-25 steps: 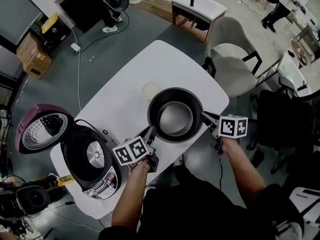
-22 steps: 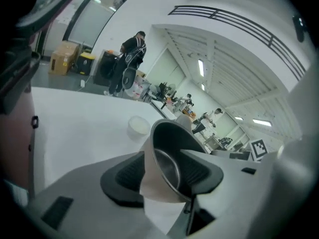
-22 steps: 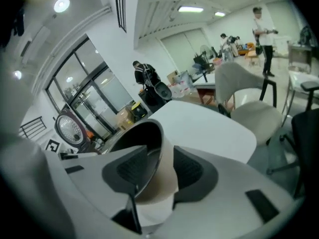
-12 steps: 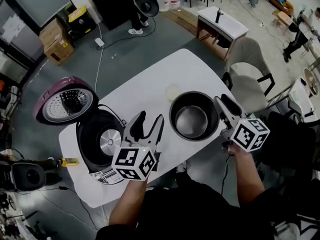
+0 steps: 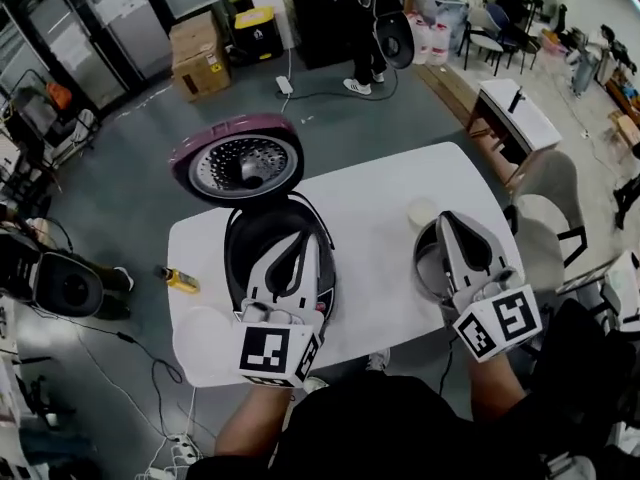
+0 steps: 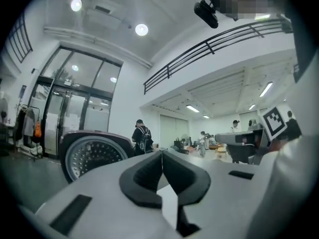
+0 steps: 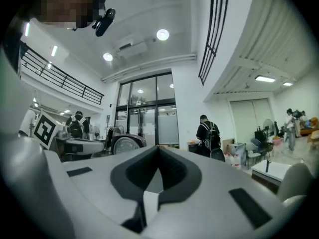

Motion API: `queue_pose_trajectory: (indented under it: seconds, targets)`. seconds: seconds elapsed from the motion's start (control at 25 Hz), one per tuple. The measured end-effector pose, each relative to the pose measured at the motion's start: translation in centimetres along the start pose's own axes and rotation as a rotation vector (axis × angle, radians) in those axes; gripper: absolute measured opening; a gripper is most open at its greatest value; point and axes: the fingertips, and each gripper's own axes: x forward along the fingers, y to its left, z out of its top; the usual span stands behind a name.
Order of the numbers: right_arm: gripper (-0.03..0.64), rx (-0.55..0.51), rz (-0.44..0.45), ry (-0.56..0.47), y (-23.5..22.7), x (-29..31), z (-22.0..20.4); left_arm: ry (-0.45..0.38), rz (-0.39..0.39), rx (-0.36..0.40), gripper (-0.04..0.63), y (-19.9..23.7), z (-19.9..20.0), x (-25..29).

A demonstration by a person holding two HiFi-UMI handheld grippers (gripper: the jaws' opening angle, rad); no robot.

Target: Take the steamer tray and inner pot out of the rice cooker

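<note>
**Pot's on the counter, both claws pinched shut on nothing**

The white counter (image 5: 380, 198) takes up the middle of the head view. The rice cooker (image 5: 240, 258) stands on its left half, with the purple lid (image 5: 237, 168) flipped up and back so the perforated inner plate faces up.

The inner pot (image 5: 425, 263) sits on the counter's right half, well apart from the cooker. Only a dark arc of its rim shows, because the right claw (image 5: 447, 220) hangs in front of it. That claw's jaws have just been closing and now meet tip to tip. Its own view shows only the room past the tips, so the pot isn't in its grip.

Same deal for the left claw (image 5: 298, 243). It hangs in front of the cooker's open body, its jaws just closed together with nothing between them.

A small pale round thing (image 5: 423, 213) lies on the counter just beyond the pot; can't tell what it is.
</note>
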Motion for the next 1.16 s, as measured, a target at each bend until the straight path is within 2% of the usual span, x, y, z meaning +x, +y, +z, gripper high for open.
queue_pose_trajectory:
  seconds: [0.04,0.24,0.4,0.64,0.84,1.16]
  targets:
    - [0.0,-0.019,0.028,-0.005,1.5,0.8,0.3,-0.014,0.022,0.002,-0.003,1.1,0.4,-1.0]
    - [-0.002,-0.078,0.158,-0.007,7.7,3.5,-0.5,-0.037,0.101,0.085,-0.003,5.0,-0.1,-4.9]
    - [-0.002,-0.08,0.25,-0.012,11.7,4.5,-1.6,-0.02,0.136,0.07,-0.003,7.3,-1.2,-7.5]
    - [-0.002,-0.133,0.315,-0.05,15.2,5.6,-1.1,-0.004,0.18,0.069,-0.003,8.7,-1.6,-9.7]
    - [-0.002,-0.081,0.343,-0.083,15.9,5.7,0.1,-0.009,0.14,-0.08,-0.003,8.8,-1.6,-10.2]
    - [-0.002,-0.068,0.365,-0.141,17.2,5.9,0.9,-0.003,0.151,-0.083,-0.003,10.5,-1.6,-10.5]
